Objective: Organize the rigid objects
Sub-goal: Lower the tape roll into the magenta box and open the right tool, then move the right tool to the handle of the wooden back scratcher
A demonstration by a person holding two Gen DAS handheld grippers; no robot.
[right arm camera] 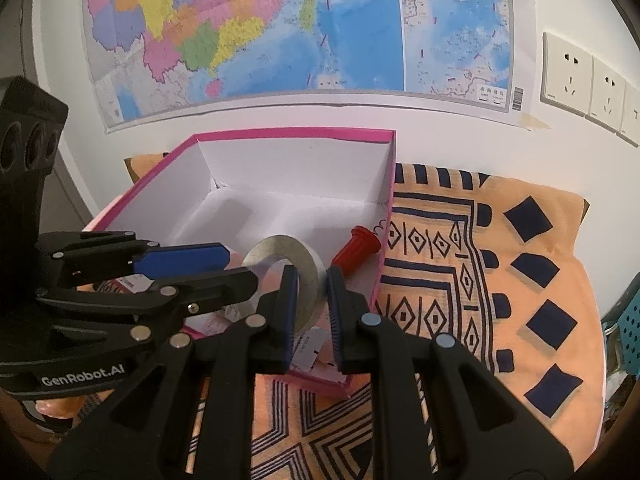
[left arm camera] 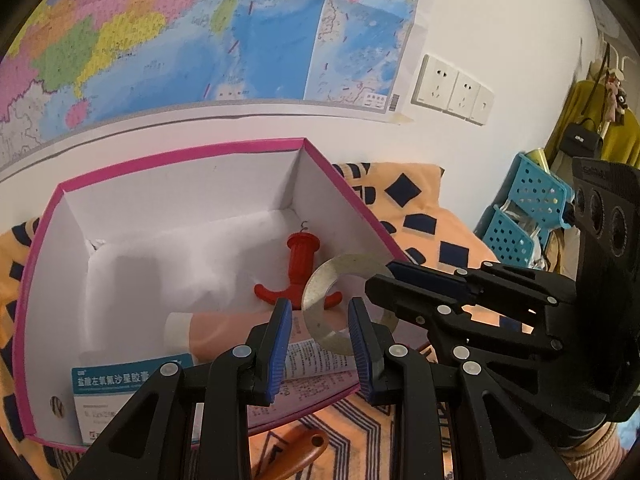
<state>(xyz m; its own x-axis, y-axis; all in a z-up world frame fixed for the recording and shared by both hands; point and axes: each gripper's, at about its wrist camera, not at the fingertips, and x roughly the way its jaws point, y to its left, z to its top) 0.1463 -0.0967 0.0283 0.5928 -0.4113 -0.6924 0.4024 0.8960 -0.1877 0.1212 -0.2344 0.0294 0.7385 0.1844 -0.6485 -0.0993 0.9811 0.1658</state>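
A pink-rimmed box with white walls point(left arm camera: 192, 200) point(right arm camera: 296, 168) sits on an orange patterned cloth. Inside lie a red corkscrew point(left arm camera: 300, 268) point(right arm camera: 356, 250), a peach tube point(left arm camera: 224, 332) and a white and blue medicine carton point(left arm camera: 120, 384). A flat grey metal ring point(left arm camera: 328, 304) point(right arm camera: 284, 280) hangs over the box's near right corner. My right gripper point(right arm camera: 312, 308) point(left arm camera: 384, 276) pinches the ring's edge between its pads. My left gripper point(left arm camera: 320, 344) point(right arm camera: 224, 268) is open just in front of the ring, its pads on either side of the lower part without touching.
An orange-handled tool point(left arm camera: 296, 452) lies on the cloth point(right arm camera: 500, 280) in front of the box. A map point(left arm camera: 200, 40) and wall sockets point(left arm camera: 452, 88) are on the wall behind. Blue perforated baskets point(left arm camera: 524, 216) stand at the right.
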